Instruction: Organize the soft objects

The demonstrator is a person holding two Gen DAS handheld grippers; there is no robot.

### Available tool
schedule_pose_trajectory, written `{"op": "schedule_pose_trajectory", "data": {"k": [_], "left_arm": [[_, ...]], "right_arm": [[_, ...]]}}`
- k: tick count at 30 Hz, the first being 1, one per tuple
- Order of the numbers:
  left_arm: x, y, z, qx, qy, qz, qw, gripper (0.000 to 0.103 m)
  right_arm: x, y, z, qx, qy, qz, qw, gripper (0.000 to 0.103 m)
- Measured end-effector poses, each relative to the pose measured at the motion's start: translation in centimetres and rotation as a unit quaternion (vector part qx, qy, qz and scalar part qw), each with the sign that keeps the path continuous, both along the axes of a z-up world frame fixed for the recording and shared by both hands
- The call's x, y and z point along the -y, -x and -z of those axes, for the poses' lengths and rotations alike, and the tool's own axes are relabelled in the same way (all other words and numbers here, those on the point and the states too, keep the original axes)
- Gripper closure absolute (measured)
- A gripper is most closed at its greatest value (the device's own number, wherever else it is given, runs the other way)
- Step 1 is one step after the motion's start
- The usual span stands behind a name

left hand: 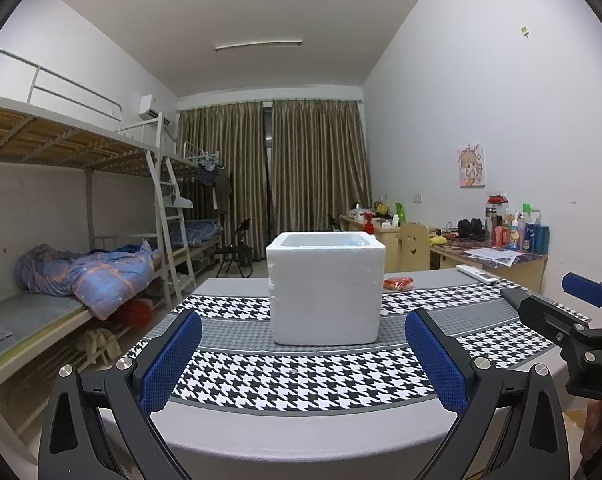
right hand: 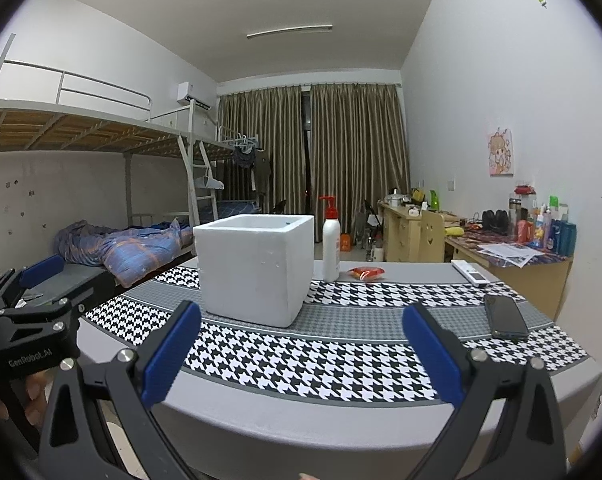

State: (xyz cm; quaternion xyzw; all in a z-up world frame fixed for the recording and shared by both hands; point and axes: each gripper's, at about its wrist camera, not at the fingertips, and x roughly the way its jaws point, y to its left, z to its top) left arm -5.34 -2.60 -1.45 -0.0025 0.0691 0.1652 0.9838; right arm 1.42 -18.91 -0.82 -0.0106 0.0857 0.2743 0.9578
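The white foam box is serving as the landmark here: it is sitting upright on the houndstooth tablecloth, open top facing the ceiling, roughly cube-shaped with no clear long axis. Its inside is mostly hidden from both cameras; only a strip of inner wall and a small bluish patch near the rim are showing in the left wrist view, and what that patch is cannot be told.

Left of the box, the left gripper is hovering above the near edge of the table, its blue-padded fingers standing wide apart and holding nothing. In the right wrist view the same gripper is showing from the side, on the box's left.

Just beside the box's far right corner, a white pump bottle with a red pump is standing upright. Right of that, behind the box, a small red-orange packet is lying flat, its long axis running left to right. Further right, a white remote is lying near the far edge, and a dark phone is lying flat nearer the camera, both pointing away from it.

The right gripper is hanging in front of the box and to its right, fingers spread wide and empty.
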Motion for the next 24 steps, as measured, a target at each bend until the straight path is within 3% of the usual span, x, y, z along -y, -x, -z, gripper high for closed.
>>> {"op": "schedule_pose_trajectory", "data": {"k": [24], "left_arm": [[-0.04, 0.06, 0.55, -0.007, -0.006, 0.001, 1.0, 0.001]], "right_arm": [[0.3, 0.09, 0.04, -0.003, 0.0, 0.003, 1.0, 0.001]]}}
